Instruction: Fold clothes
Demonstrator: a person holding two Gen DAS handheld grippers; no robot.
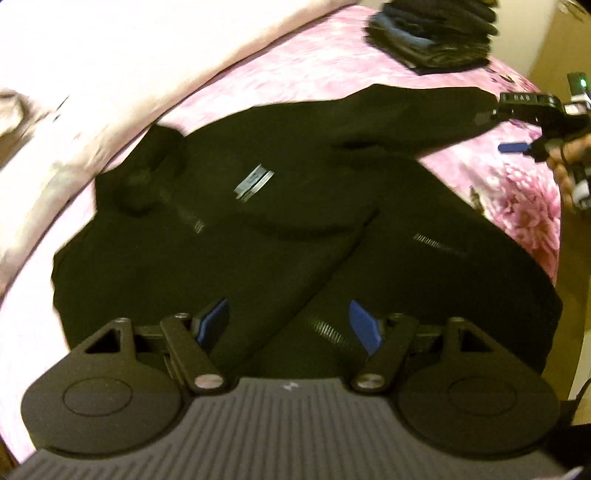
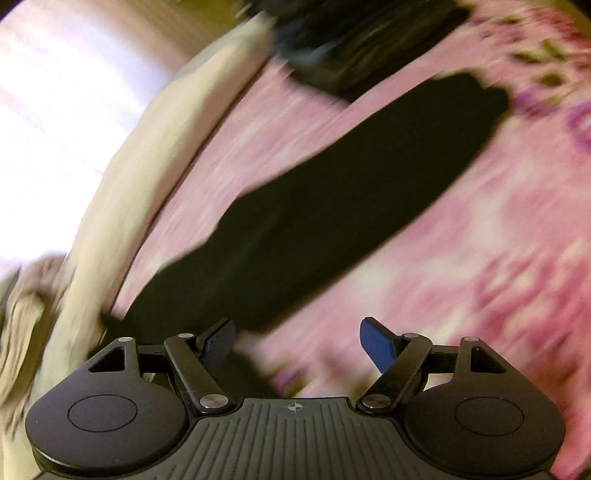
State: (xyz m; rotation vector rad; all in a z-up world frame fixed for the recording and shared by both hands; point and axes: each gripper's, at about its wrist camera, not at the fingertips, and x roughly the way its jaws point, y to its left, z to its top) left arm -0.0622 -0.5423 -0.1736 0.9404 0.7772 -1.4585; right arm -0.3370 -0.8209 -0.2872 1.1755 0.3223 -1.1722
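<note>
Two grippers over a black jacket (image 1: 280,206) on pink bedding (image 2: 461,221), left gripper (image 1: 288,323) — right gripper (image 2: 297,341) — jaws apart, nothing held.

The black garment (image 1: 280,229) is matt, soft cloth with small pale printed marks; the bedsheet (image 1: 295,74) under it is thin cloth in a pink floral print; the stack of folded clothes (image 1: 432,33), upper right, is dark woven cloth; the left gripper (image 1: 288,325) is matt black plastic with ribbed housing, shiny metal pivot pins and smooth blue pads (image 1: 364,325); the right gripper (image 2: 297,345) looks alike.
</note>
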